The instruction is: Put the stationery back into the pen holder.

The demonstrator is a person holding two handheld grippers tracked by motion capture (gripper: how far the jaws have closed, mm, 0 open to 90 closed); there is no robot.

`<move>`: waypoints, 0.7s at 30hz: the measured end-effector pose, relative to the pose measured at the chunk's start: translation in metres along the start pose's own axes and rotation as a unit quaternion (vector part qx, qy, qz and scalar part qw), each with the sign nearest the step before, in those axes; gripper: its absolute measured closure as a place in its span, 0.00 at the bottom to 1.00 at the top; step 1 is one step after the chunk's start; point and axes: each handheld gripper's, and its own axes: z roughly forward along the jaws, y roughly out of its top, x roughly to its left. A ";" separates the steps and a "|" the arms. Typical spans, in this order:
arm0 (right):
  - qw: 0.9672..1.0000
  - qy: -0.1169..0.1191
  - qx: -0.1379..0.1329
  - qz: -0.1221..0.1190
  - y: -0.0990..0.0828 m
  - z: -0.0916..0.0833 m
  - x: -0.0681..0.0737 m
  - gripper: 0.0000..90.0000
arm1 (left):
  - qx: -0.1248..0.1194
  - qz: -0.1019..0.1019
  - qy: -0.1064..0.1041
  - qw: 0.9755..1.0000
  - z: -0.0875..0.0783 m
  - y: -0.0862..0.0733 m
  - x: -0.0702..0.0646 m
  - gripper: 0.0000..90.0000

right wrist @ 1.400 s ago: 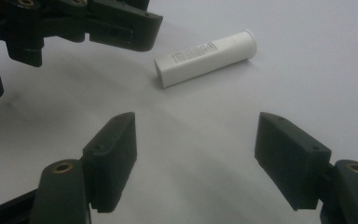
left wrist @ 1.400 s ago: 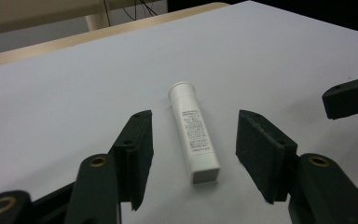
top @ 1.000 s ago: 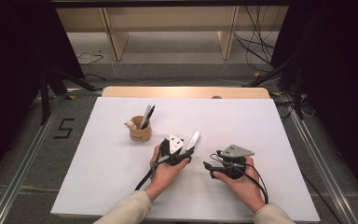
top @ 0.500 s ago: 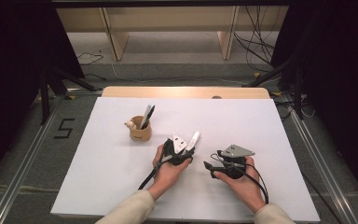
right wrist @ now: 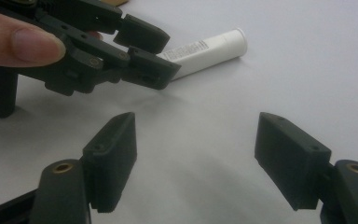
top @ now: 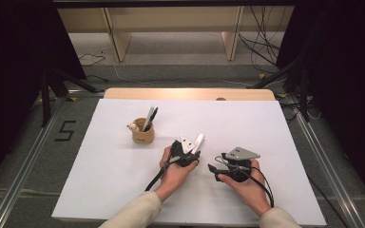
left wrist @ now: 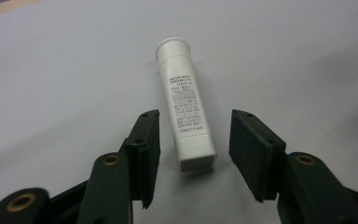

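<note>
Your left gripper (left wrist: 193, 154): fingers wide open astride the white tube's (left wrist: 185, 104) near end, not touching.
Your right gripper (right wrist: 196, 161): fingers wide open, empty, above bare table (right wrist: 279, 70).

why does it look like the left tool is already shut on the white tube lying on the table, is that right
Not quite. The left tool is open: in the left gripper view its jaws stand apart on either side of the white tube, touching neither side. The tube does lie on the table.
</note>
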 end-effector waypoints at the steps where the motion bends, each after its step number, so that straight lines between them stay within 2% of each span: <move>1: 1.000 0.000 0.000 0.000 0.000 0.000 0.000 0.33 | 0.003 -0.003 0.001 1.000 0.001 0.000 0.000 0.60; 14: 1.000 0.001 0.002 0.001 0.000 0.000 0.000 0.33 | 0.028 -0.010 0.001 1.000 0.006 0.002 0.002 0.64; 21: 1.000 0.001 0.001 0.002 0.000 0.000 -0.001 0.33 | 0.030 -0.012 -0.002 0.999 0.007 0.003 0.002 0.67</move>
